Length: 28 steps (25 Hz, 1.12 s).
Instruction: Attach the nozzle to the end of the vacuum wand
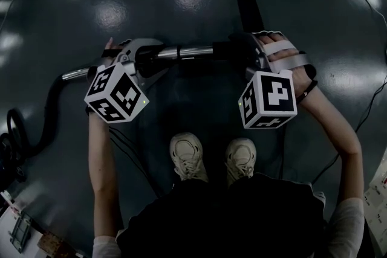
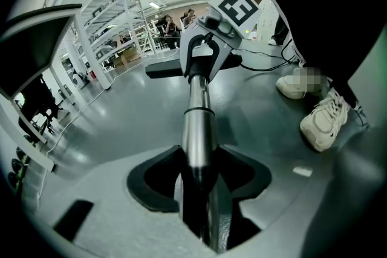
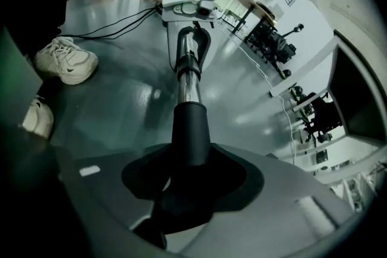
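Observation:
The vacuum wand, a shiny metal tube, runs level between both grippers above the dark floor. My left gripper is shut on the wand, which passes between its jaws. My right gripper is shut on the black nozzle, whose flat head points away from me. In the right gripper view the nozzle's black collar lies between the jaws, and the metal tube runs into that collar. A black hose curves off the wand's left end.
The person's white shoes stand just below the wand. Black cables trail over the floor at the right, and more cables run under the left arm. Shelving and chairs stand far off.

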### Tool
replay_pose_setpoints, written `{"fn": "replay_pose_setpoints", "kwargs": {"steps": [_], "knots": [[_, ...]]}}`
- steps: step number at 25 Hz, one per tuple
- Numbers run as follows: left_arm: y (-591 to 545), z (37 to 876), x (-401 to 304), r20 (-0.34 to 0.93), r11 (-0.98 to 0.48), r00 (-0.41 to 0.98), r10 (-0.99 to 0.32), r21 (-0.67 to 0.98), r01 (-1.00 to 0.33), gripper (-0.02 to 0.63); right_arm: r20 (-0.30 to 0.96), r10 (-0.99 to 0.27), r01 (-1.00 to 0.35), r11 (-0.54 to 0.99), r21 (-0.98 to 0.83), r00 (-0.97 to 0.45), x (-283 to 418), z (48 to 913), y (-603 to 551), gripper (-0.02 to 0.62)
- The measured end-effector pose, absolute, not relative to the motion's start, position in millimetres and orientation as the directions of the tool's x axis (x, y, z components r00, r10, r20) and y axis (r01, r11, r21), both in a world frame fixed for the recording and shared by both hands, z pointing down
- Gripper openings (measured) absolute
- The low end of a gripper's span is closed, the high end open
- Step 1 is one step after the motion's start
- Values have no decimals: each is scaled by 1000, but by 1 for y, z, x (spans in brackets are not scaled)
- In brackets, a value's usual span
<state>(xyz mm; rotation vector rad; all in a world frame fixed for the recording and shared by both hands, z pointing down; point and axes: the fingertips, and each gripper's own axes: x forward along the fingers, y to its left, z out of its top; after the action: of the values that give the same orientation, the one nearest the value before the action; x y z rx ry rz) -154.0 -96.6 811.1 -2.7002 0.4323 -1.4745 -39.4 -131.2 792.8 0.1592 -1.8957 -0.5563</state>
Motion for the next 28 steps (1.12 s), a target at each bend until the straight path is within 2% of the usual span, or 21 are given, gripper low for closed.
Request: {"fn": "replay_pose_setpoints", "kwargs": {"steps": [3, 10, 12, 14, 15, 16, 17, 18, 19, 21, 24, 28], "knots": [[-103, 811, -156, 826, -959, 499, -264, -170, -228, 196, 850, -351, 186, 875, 447, -392, -52, 794, -136, 189], [-107, 819, -148, 782, -948, 558, -280, -135, -287, 204, 860, -334, 165, 892, 420, -386, -51, 812, -139, 190], [-110, 818, -146, 744, -935, 595, -304, -113, -335, 209, 861, -306, 137, 911, 389, -407, -53, 818, -139, 197], [-115, 808, -142, 689, -913, 634, -351, -101, -396, 215, 852, -252, 54, 949, 310, -459, -52, 815, -137, 213], [-120, 796, -140, 627, -890, 670, -397, -84, -449, 203, 828, -230, -24, 967, 253, -512, -50, 806, -137, 198], [-129, 777, -141, 523, -852, 714, -465, -45, -522, 135, 781, -228, -127, 974, 189, -581, -49, 792, -141, 135], [-141, 753, -146, 383, -797, 742, -550, 23, -603, 103, 714, -251, -242, 963, 117, -654, -49, 773, -150, 64], [-154, 728, -156, 228, -730, 733, -641, 114, -673, 69, 636, -293, -350, 936, 38, -714, -48, 754, -163, 30], [-165, 706, -166, 87, -663, 688, -720, 204, -720, 3, 557, -344, -439, 897, -42, -756, -46, 737, -177, 28], [-180, 677, -176, -85, -564, 568, -819, 302, -768, 3, 429, -448, -559, 810, -176, -784, -42, 715, -203, 8], [-188, 665, -168, -158, -477, 450, -879, 280, -833, 3, 332, -578, -661, 706, -256, -745, -35, 702, -225, 8], [-193, 666, -151, -187, -443, 403, -896, 297, -846, 3, 280, -654, -712, 641, -288, -703, -31, 700, -230, 8]]}}
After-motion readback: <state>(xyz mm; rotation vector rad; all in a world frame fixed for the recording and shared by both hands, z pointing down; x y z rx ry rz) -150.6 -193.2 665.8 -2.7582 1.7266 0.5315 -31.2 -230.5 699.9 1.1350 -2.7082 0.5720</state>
